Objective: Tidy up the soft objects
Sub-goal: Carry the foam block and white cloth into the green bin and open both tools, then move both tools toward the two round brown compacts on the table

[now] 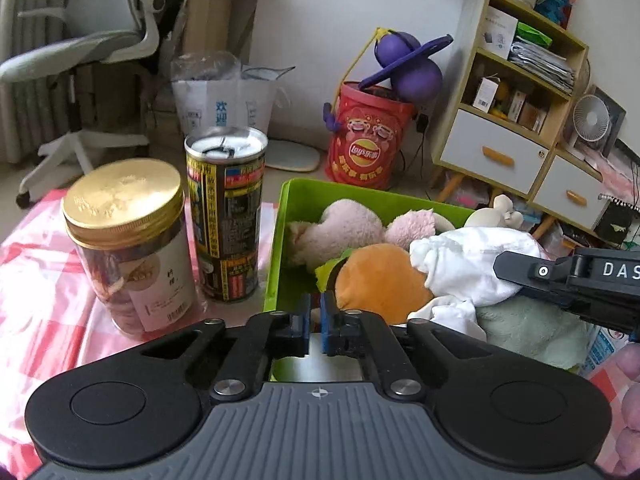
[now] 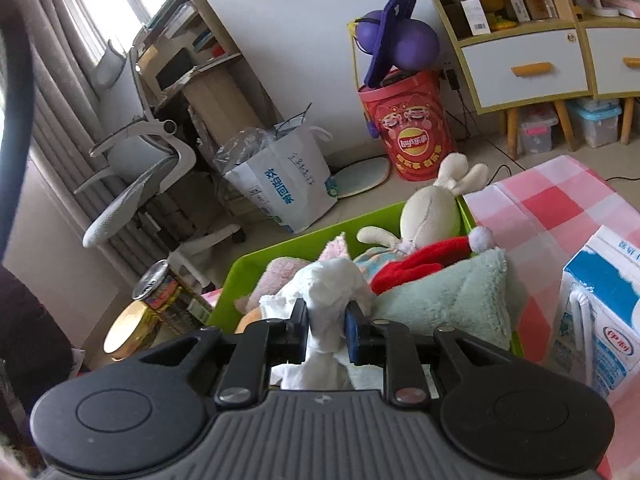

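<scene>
A green bin [image 1: 288, 200] sits on the pink checked tablecloth and holds soft things: a pink plush [image 1: 340, 228], an orange plush [image 1: 380, 280], a mint fluffy cloth [image 2: 448, 300], a cream rabbit [image 2: 432, 208] and a red Santa hat [image 2: 424, 258]. My right gripper [image 2: 327, 326] is shut on a white cloth [image 2: 332, 284] above the bin; it also shows in the left wrist view [image 1: 464, 264]. My left gripper [image 1: 315, 322] is shut and empty at the bin's near left edge.
A gold-lidded jar [image 1: 128, 248] and a tall can [image 1: 226, 216] stand left of the bin. A milk carton [image 2: 596, 312] stands to its right. Beyond the table are an office chair [image 1: 80, 52], a red Lay's bucket [image 1: 368, 136], a paper bag [image 2: 288, 176] and a shelf cabinet [image 1: 512, 92].
</scene>
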A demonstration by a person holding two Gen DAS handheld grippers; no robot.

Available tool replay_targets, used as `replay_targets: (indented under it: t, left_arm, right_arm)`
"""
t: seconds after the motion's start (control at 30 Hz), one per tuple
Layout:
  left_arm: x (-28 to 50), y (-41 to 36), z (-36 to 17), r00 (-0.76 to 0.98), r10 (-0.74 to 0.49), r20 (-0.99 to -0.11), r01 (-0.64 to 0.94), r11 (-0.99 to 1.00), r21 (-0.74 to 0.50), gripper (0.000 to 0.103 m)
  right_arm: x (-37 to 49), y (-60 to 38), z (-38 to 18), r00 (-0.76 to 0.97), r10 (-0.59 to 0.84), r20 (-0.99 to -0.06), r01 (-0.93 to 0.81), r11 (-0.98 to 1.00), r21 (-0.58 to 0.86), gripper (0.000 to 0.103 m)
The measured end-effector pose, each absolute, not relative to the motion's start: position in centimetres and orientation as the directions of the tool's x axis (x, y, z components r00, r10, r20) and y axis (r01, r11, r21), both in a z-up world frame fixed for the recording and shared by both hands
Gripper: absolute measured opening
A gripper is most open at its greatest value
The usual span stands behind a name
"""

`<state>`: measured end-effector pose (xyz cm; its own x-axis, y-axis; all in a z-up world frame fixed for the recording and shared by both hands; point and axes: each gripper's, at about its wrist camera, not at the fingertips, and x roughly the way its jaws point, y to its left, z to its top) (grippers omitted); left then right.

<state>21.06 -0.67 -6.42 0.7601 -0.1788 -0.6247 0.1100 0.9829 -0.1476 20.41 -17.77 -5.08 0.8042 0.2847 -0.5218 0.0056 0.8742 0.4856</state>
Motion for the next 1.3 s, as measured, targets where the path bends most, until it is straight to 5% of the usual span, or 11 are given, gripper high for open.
replay_targets:
  t: [0.1,0.17,0.3,0.4,0.57,0.87,1.3]
  left_arm:
    - [20.8,-0.6,-5.7,0.764,-0.185,-0.618,0.114,0.982,-0.153,0.017]
    - [20.2,-0.3,-5.2,0.767,-0.192,-0.612,0.108,0.979,-0.171,0.038]
    - [18.9,-0.2,-4.5,0.768,-0.179,-0.615,0.115,0.983,-0.143,0.047]
    - [17.8,0.7,-3.8,0.764,-0.182,-0.619,0.11,0.982,-0.153,0.068]
    - [15.6,2.2,-3.0,0.756,-0.181,-0.63,0.117,0.983,-0.142,0.076]
    - [11.5,5.1,-2.4,0.714,-0.158,-0.683,0.117,0.987,-0.106,0.092]
    - [8.8,7.6,-3.9,0.694,-0.151,-0.704,0.098,0.988,-0.116,0.098]
  right_arm:
    - [20.1,-17.8,-4.5,0.802,0.277,-0.529,-0.006,0.89,0.457,0.021]
    - [19.8,-17.9,-4.1,0.801,0.279,-0.529,-0.012,0.892,0.452,0.028]
    - [19.1,-18.3,-3.3,0.803,0.261,-0.536,0.0,0.899,0.439,0.034]
    - [18.1,-18.5,-2.5,0.805,0.242,-0.542,0.01,0.907,0.421,0.04]
    - [16.1,-18.7,-0.9,0.809,0.218,-0.545,0.018,0.919,0.394,0.052]
    - [11.5,-17.1,0.1,0.797,0.203,-0.568,-0.011,0.947,0.322,0.059]
    - [6.9,-14.4,-3.6,0.738,0.166,-0.654,-0.039,0.978,0.205,0.065]
